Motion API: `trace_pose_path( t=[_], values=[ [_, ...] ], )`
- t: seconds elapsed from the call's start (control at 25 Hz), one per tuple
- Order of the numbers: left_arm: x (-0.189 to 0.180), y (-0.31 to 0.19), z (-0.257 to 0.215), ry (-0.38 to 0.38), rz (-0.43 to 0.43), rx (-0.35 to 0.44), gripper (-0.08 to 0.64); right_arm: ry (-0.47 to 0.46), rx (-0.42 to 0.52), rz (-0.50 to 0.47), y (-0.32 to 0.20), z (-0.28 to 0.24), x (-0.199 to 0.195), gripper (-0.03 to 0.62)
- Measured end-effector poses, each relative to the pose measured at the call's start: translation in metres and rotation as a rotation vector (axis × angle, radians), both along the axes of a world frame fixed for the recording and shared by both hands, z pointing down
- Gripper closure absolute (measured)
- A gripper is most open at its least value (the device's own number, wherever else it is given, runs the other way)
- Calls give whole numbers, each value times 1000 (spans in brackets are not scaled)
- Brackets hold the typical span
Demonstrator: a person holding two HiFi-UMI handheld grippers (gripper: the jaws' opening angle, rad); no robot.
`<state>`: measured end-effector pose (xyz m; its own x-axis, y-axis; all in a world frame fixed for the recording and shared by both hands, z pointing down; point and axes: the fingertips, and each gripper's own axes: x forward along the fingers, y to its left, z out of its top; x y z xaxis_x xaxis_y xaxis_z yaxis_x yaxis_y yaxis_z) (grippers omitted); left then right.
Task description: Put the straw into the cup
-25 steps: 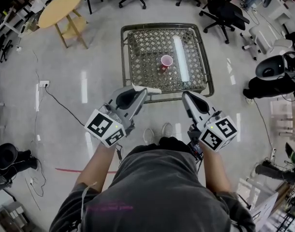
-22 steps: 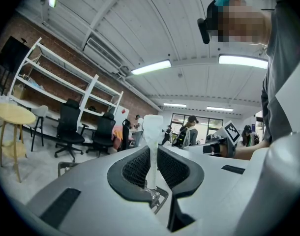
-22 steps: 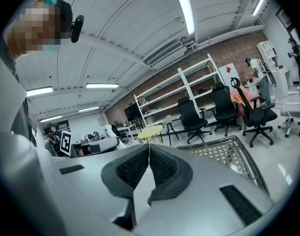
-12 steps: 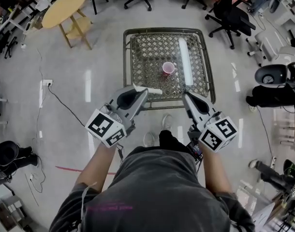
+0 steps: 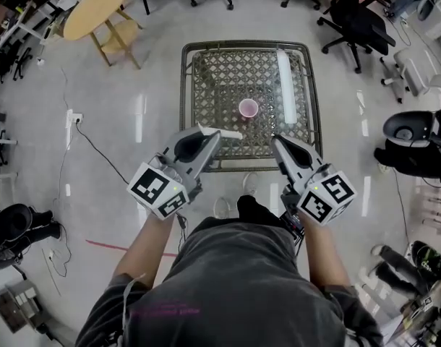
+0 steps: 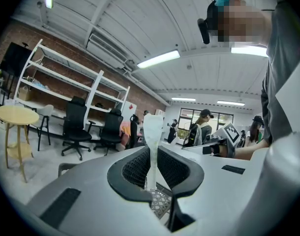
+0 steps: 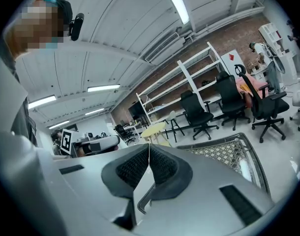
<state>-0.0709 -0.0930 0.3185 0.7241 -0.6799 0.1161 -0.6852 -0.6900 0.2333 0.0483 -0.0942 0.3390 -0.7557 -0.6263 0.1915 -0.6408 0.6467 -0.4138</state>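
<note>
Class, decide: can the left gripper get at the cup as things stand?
Probably yes: the left gripper, shut on the straw, is short of the cup, with nothing between them on the table.

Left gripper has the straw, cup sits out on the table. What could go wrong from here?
1. The left gripper pinches the thin straw with a length sticking out past the jaws, so it may swivel or slip.
2. The cup stands unheld on the table, the right gripper shut and away from it; an off-centre poke could tip it.

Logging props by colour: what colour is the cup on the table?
The cup is pink; head view.
</note>
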Motion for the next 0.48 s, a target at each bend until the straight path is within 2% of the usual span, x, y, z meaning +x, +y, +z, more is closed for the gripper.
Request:
trace_pose_path(
  t=[0.28, 0.48],
  values=[
    [24, -41, 16, -20, -38, -47, 509, -10, -39, -42, -39, 18, 23, 577],
    [22, -49, 34, -36, -56, -73, 509, -21, -58, -70, -47, 29, 23, 577]
  ],
)
